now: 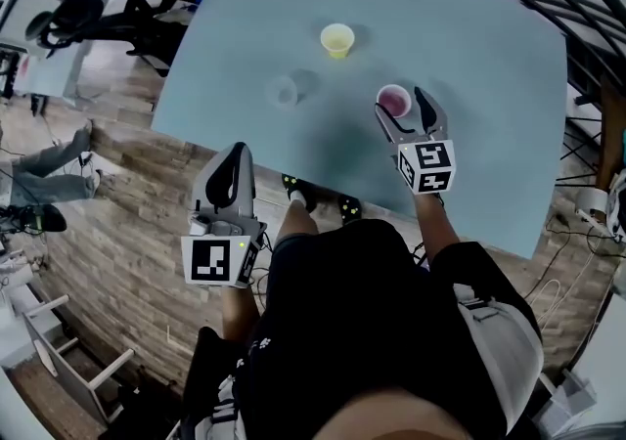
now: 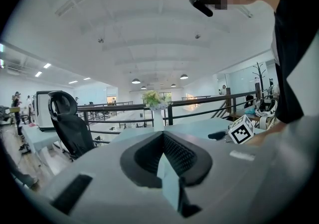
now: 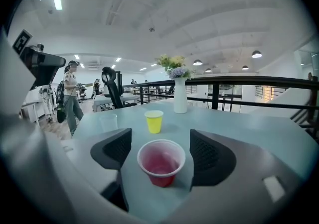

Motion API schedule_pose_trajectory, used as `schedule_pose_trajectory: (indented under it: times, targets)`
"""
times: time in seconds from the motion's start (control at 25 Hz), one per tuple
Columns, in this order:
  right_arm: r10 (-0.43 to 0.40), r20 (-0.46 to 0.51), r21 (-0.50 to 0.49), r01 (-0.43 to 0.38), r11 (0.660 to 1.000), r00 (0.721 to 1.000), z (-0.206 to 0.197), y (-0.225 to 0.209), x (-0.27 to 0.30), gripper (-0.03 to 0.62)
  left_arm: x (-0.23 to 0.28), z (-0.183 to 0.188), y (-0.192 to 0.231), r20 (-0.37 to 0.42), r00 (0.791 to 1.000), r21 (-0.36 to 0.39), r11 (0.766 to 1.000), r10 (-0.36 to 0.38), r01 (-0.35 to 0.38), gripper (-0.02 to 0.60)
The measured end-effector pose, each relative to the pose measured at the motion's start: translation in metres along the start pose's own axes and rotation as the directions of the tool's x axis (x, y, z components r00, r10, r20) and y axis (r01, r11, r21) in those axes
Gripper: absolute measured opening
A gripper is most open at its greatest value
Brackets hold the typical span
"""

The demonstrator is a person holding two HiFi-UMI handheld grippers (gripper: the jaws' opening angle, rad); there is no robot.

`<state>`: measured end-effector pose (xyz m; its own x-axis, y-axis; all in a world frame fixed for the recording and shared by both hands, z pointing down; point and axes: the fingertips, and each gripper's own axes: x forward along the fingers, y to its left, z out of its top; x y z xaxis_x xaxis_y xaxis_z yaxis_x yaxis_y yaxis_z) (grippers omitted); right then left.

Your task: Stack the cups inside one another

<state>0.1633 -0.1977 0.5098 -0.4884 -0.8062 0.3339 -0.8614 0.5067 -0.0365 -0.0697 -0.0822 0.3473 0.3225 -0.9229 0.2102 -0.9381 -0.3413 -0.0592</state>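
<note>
Head view looks steeply down, right gripper view low and level; both show the yellow plastic cup (image 1: 337, 39).

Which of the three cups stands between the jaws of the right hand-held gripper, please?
The red cup: it stands upright between the open jaws of the right hand-held gripper, touched by neither. The yellow cup and the clear cup stand farther back.
</note>
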Motion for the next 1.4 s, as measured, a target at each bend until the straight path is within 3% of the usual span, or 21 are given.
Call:
schedule_pose_trajectory:
  times: [0.88,1.4]
  targets:
    - [-0.05,-0.105,0.0,0.05,0.999,0.993,-0.043,-0.009,0.023,0.373,-0.008,-0.021,0.014,-0.064,0.996,-0.002,0.999,0.054,-0.055,-0.015]
    - [-0.041,-0.093,-0.028,0.038,0.999,0.995,-0.028,0.001,0.022,0.37,-0.013,-0.022,0.026,-0.052,0.997,-0.021,0.998,0.061,-0.062,-0.015]
